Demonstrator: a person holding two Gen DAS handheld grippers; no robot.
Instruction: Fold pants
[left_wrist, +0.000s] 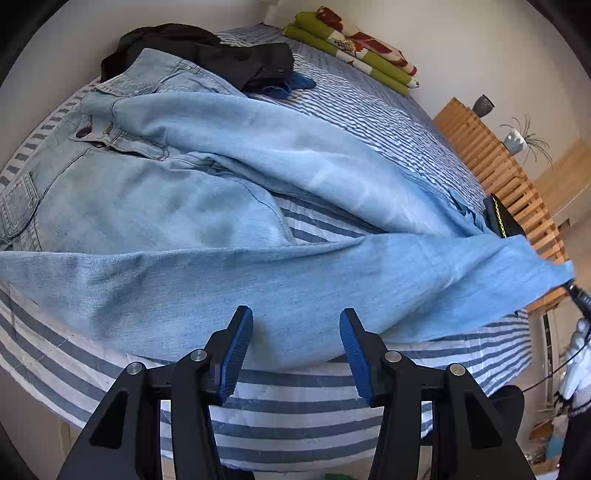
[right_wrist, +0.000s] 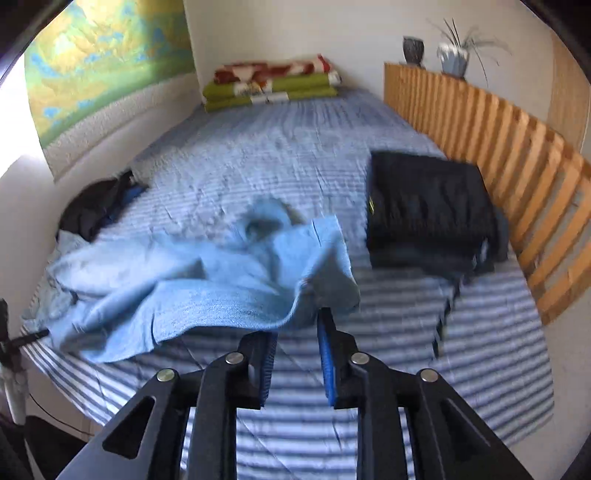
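Left wrist view shows our left claw (left_wrist: 296, 334) spread apart and empty, poised over the near leg of the jeans (left_wrist: 258, 221), likely so we can pinch it for the fold. Our right claw (right_wrist: 297, 345) looks partly apart too; through the blur the hem seems to touch one finger, ungripped. The jeans sprawl across the striped bed (right_wrist: 480, 350), waistband far left.

No text, label, brand or number can be read in either wrist view. The dark button (left_wrist: 83, 131) on the light blue jeans (left_wrist: 229, 206) is too small to show any marking (if it bears one), and the yellow strip on the folded black garment (right_wrist: 428, 206) is only a pattern
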